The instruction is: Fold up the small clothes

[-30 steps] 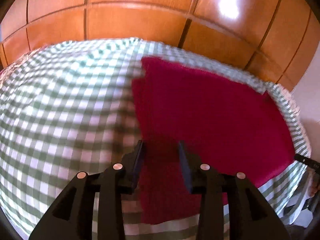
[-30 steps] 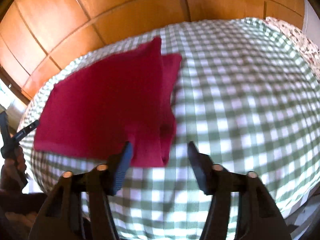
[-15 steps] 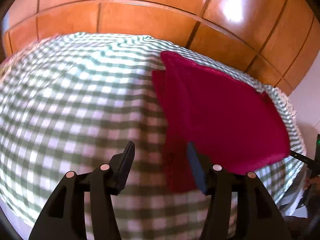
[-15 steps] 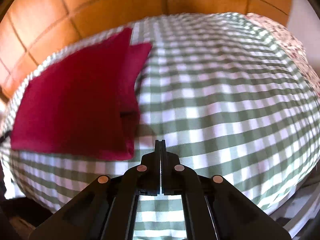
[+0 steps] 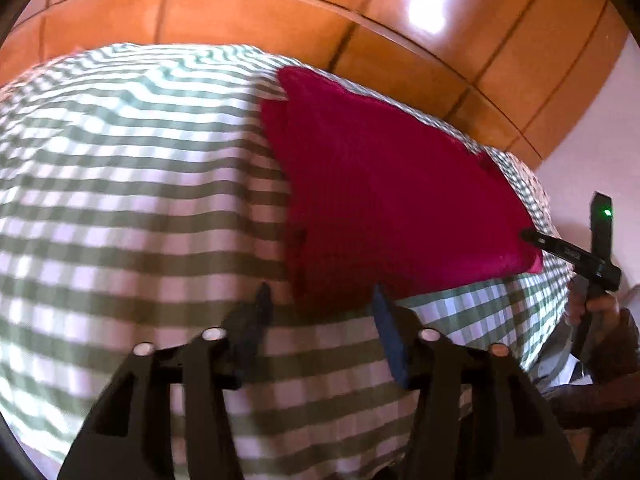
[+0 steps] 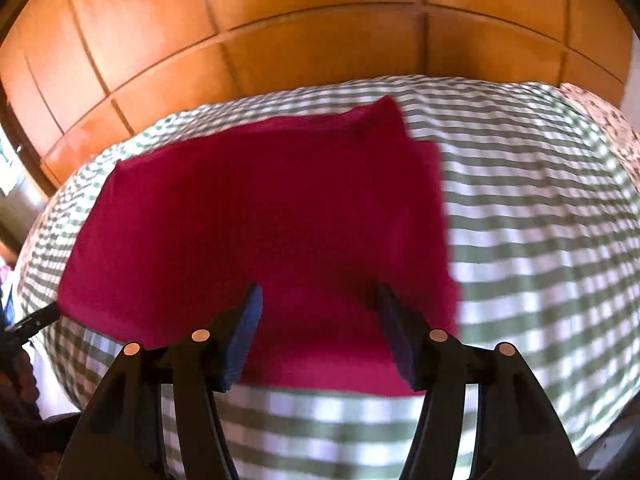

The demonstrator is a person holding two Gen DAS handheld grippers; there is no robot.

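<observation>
Fold small clothes, mid-sequence. The red garment (image 6: 256, 216) lies flat on the green-and-white checked cover (image 6: 540, 240) of a bed, in front of a wooden panelled wall (image 6: 320, 40). It already forms a rough rectangle, and along its right edge in the right wrist view a narrower second layer juts out from beneath the top one, so at least 1 fold appears complete; the exact number of layers cannot be read through the motion blur.

The right gripper (image 6: 320, 312) hovers over the near edge of the garment; its jaws are opening, with cloth seen between them but neither pad visibly pressing on it. The left gripper (image 5: 320, 300) hangs at the garment's near corner, mostly over bare cover; its jaws are closing, and nothing is visibly pinched between them.

Judged from this layout, neither gripper holds the cloth, and the garment rests where it was laid. Remaining work is probably 1 further fold to halve the rectangle, or squaring the offset layer.
</observation>
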